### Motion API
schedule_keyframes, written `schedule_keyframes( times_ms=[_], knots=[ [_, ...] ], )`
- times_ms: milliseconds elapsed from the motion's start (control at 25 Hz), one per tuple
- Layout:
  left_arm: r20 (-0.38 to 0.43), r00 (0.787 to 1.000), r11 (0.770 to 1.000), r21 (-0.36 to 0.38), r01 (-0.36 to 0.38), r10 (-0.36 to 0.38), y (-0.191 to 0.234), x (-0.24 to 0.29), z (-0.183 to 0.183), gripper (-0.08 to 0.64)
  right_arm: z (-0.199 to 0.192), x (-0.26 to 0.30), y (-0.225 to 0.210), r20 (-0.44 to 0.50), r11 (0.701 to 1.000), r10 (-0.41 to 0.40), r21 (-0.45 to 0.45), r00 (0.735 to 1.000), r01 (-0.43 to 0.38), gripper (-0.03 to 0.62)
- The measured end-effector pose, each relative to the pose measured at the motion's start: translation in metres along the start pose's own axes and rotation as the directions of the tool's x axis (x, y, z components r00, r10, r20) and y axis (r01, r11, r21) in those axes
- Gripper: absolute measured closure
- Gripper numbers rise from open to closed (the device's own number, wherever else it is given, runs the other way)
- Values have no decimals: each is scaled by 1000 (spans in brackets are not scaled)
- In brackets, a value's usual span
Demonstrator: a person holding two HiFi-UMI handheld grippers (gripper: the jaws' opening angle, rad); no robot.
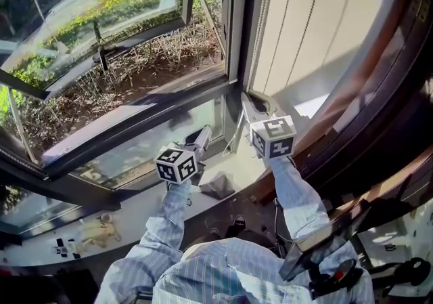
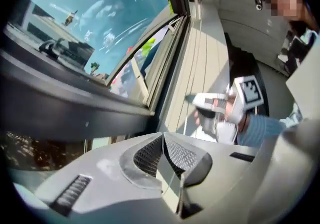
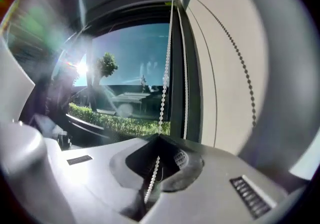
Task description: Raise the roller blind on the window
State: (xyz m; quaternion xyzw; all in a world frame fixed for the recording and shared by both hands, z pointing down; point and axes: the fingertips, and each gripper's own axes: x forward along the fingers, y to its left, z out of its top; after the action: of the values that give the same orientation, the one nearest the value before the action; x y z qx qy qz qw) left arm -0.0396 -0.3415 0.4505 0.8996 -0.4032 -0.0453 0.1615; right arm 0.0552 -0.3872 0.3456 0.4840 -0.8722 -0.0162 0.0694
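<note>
The beige roller blind [image 1: 318, 32] hangs lowered over the right pane. In the right gripper view its white bead chain [image 3: 165, 78] drops beside the window frame [image 3: 177, 68] straight into my right gripper [image 3: 159, 138], which is shut on it. In the head view that right gripper [image 1: 252, 103] is raised at the blind's left edge. My left gripper [image 1: 205, 132] is lower, pointing at the frame over the sill. In its own view the left gripper [image 2: 162, 135] has its jaws together with nothing plainly held. The right gripper [image 2: 200, 102] shows beyond it against the blind [image 2: 200, 68].
A white sill [image 1: 135, 208] runs below the glass with a crumpled grey cloth [image 1: 218, 186] and small items [image 1: 95, 231] on it. A tilted open pane [image 1: 101, 18] is at the left. Another person [image 2: 295, 23] stands back in the room.
</note>
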Motion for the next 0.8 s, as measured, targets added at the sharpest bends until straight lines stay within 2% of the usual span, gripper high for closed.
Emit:
schedule_keyframes(
  times_ms=[120,240,360,440,480,560,680,800],
  knots=[
    [111,989,993,80,85,-94,-30,4,75,551,-63,3,27,-105,999,47,30,993,-44,588],
    [167,960,968,150,200,-225,-73,15,139,551,-145,1,58,-258,996,86,49,962,-76,588],
    [178,925,931,214,295,-334,-117,25,177,535,-217,-7,81,-376,995,95,73,922,-72,588],
    [199,915,916,276,292,-351,-137,30,190,528,-250,-10,89,-436,993,99,95,894,-64,588],
    [203,915,912,301,280,-348,-143,33,192,528,-261,-10,92,-456,992,106,107,884,-63,588],
    [214,920,915,315,253,-328,-145,41,193,528,-264,-7,94,-461,992,107,113,881,-61,588],
    [249,917,931,270,244,-313,-139,44,196,529,-254,-2,92,-451,992,103,108,887,-61,588],
    [246,916,929,274,249,-318,-138,45,197,546,-259,-7,86,-456,992,105,116,884,-58,588]
  ],
)
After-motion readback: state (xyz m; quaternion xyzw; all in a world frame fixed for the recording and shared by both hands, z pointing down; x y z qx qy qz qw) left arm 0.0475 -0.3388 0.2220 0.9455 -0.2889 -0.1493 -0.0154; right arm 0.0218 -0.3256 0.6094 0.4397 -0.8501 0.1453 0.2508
